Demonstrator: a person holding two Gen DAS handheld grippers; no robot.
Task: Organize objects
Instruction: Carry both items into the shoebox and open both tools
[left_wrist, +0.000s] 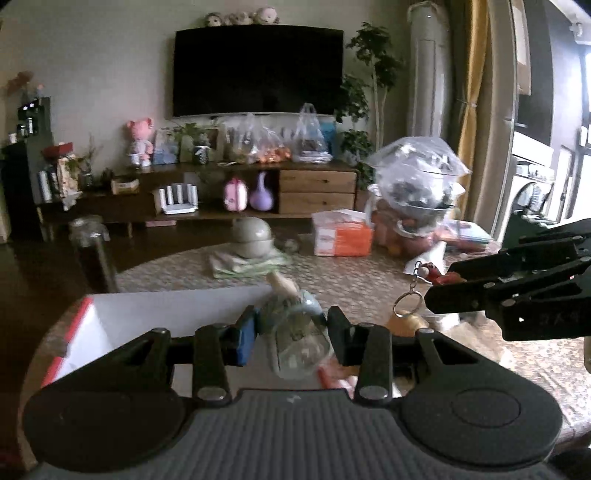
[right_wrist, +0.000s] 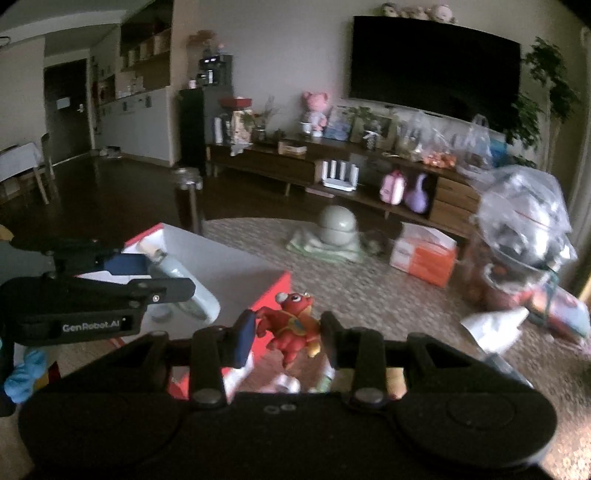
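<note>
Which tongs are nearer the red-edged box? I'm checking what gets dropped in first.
Left. The left tongs hold a small bottle over the red-edged box; the right tongs, gripping a red figurine, sit beside it.

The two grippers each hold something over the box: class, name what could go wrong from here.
1. The left gripper holds a small glass bottle that is smooth and tilted, so it might slip and fall into the red and white box.
2. The right gripper holds a red toy figure whose key ring dangles and may snag.
3. The two grippers sit close together, so they could knock each other.
</note>
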